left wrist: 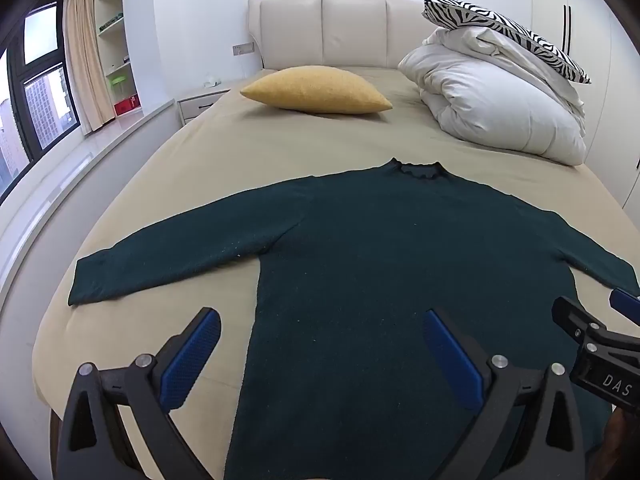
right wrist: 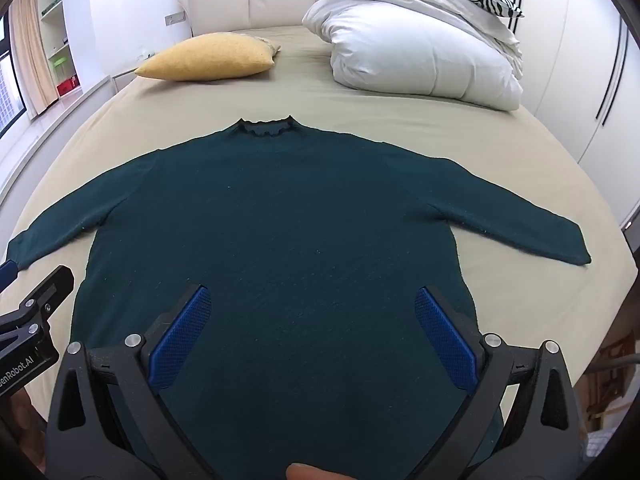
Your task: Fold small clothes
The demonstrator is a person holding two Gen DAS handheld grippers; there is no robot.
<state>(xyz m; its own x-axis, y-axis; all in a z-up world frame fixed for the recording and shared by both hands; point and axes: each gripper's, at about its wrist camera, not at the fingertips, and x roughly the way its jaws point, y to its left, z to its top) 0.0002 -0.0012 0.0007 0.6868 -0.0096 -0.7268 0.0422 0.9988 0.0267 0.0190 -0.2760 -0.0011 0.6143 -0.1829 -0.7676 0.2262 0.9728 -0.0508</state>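
Note:
A dark green long-sleeved sweater lies flat on the beige bed, collar toward the headboard, both sleeves spread out; it also shows in the right wrist view. My left gripper is open and empty above the sweater's lower left edge. My right gripper is open and empty above the sweater's lower middle. The right gripper shows at the right edge of the left wrist view. The left gripper shows at the left edge of the right wrist view.
A yellow cushion lies near the headboard. A folded white duvet with a zebra-print pillow on top sits at the far right. A window ledge and a nightstand are at the left. White wardrobes stand right.

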